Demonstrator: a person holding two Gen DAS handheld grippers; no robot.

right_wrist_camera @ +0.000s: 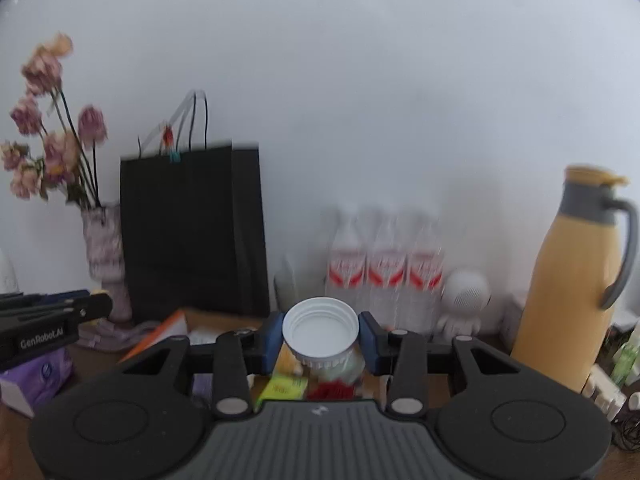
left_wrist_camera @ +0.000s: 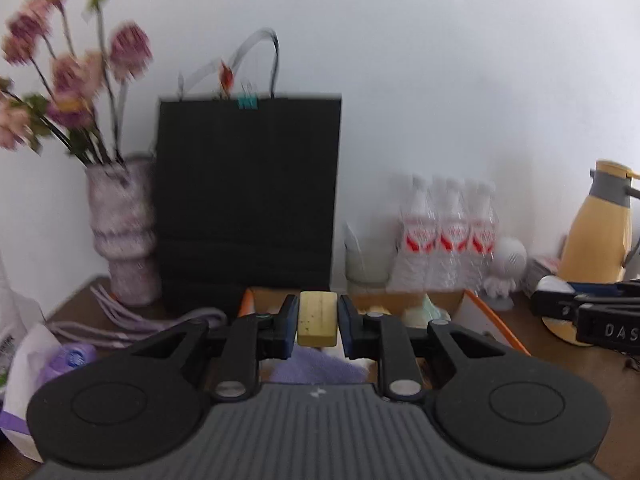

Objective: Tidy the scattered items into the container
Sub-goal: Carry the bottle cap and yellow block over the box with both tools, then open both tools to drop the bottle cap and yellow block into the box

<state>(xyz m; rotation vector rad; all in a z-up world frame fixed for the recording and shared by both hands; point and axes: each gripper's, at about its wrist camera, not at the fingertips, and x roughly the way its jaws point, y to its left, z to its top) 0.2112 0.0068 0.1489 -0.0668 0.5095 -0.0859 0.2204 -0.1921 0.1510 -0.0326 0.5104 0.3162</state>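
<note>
My left gripper [left_wrist_camera: 318,314] is shut on a pale yellow block [left_wrist_camera: 318,318], held upright between the blue pads. Under it lies an open cardboard box with an orange rim [left_wrist_camera: 486,312], which holds a purple cloth [left_wrist_camera: 316,366] and a pale green item [left_wrist_camera: 426,308]. My right gripper [right_wrist_camera: 320,334] is shut on a small clear jar with a white ribbed cap [right_wrist_camera: 320,326], over the same box [right_wrist_camera: 170,330]. A yellow-green packet [right_wrist_camera: 282,390] and something red [right_wrist_camera: 332,390] show below the jar. Each gripper appears at the edge of the other's view: the right gripper [left_wrist_camera: 580,312], the left gripper [right_wrist_camera: 52,320].
Against the wall stand a black paper bag [left_wrist_camera: 248,192], a vase of pink flowers [left_wrist_camera: 120,232], three water bottles [left_wrist_camera: 448,236], a white figurine [left_wrist_camera: 506,264] and a yellow jug [right_wrist_camera: 568,280]. Purple cables [left_wrist_camera: 120,320] and a purple tissue pack [right_wrist_camera: 40,376] lie on the brown table.
</note>
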